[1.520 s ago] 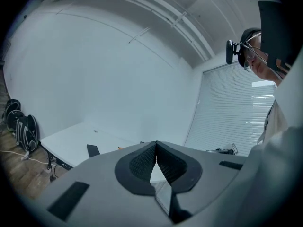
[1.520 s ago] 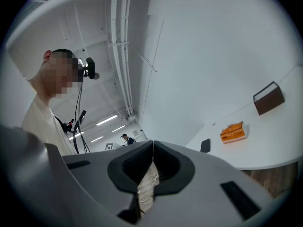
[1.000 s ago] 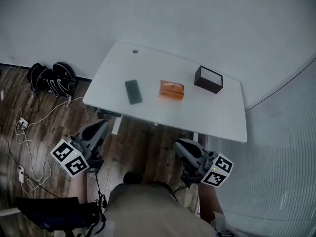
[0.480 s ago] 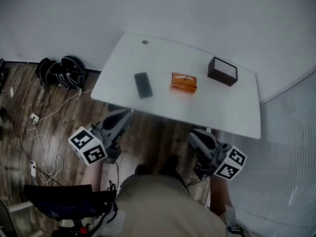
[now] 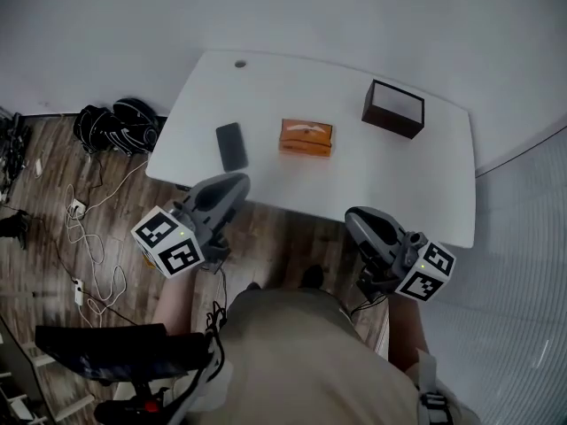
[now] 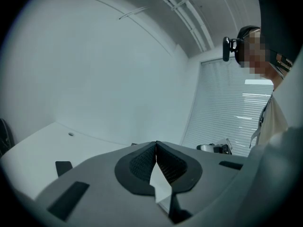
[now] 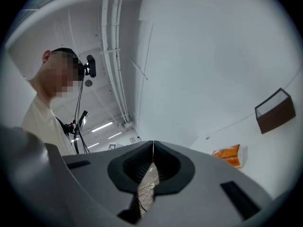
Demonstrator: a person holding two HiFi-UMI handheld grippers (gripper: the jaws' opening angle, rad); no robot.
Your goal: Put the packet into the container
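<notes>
Left hand-held gripper [image 5: 234,184] and right hand-held gripper [image 5: 356,217] closed, ribbed pads [image 6: 142,162] meeting, empty; orange packet [image 5: 306,137], boxy dark container [image 5: 392,109]

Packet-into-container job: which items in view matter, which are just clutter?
Job:
- orange packet
- dark open box, the likely container
- white table holding both

Lying about:
- dark phone-like slab on the table
- black bags on the floor
</notes>
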